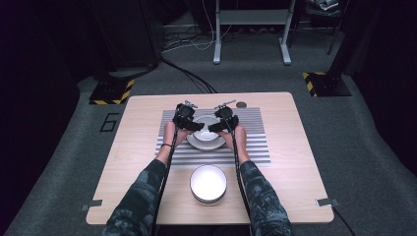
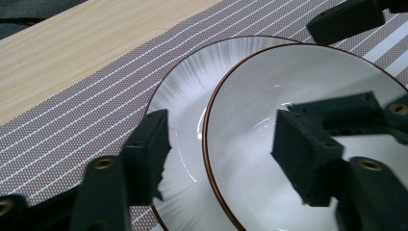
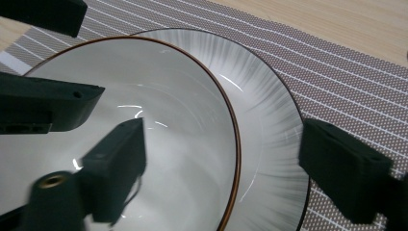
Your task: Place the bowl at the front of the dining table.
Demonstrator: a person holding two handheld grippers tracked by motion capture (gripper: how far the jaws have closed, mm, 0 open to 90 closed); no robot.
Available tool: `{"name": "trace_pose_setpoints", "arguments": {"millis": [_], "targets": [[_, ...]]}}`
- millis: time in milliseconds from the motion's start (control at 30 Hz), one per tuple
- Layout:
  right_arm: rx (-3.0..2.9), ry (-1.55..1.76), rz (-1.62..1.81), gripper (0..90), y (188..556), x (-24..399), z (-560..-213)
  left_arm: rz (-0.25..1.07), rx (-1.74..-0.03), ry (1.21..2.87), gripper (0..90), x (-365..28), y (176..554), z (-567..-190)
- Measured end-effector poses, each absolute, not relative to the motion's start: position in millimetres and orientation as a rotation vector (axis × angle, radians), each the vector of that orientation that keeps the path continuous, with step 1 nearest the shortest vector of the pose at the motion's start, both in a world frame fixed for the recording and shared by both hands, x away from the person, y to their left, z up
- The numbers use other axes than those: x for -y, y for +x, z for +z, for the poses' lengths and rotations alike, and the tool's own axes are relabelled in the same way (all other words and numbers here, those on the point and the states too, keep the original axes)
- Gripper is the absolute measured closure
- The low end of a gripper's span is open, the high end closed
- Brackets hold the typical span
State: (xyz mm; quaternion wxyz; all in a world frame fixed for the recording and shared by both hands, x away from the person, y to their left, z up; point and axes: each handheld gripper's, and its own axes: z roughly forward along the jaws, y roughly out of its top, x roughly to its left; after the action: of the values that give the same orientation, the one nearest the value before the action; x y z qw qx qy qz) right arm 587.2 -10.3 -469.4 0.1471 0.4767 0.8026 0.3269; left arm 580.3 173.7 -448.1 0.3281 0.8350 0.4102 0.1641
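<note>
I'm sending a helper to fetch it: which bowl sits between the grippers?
On the wooden table lies a grey striped placemat. On it a white plate carries the bowl, thinly brown-rimmed. The other white bowl sits on bare wood, nearer the person.

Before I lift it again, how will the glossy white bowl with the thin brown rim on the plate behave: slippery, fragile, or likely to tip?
The glossy white bowl with the thin brown rim looks glazed ceramic, so probably stiff, slippery and breakable. It sits off-centre on the white streaked plate, so a push may slide or rock it.
</note>
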Motion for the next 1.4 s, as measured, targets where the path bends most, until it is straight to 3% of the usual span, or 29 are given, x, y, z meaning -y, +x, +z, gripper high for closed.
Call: {"name": "trace_pose_setpoints", "arguments": {"millis": [267,900,1400], "targets": [[-2.354,1.353,0.947,0.2,582.2,13.9,-461.7,0.407,-1.064,2.173,15.1,-180.7,572.0,-439.3],[-2.373,1.213,1.018,0.0,548.1,22.6,-433.2,0.438,-1.006,2.190,6.6,-198.2,544.7,-424.5],[-2.360,1.177,1.099,0.0,511.0,55.4,-428.2,0.416,-0.978,2.239,0.9,-215.0,524.7,-423.8]]}}
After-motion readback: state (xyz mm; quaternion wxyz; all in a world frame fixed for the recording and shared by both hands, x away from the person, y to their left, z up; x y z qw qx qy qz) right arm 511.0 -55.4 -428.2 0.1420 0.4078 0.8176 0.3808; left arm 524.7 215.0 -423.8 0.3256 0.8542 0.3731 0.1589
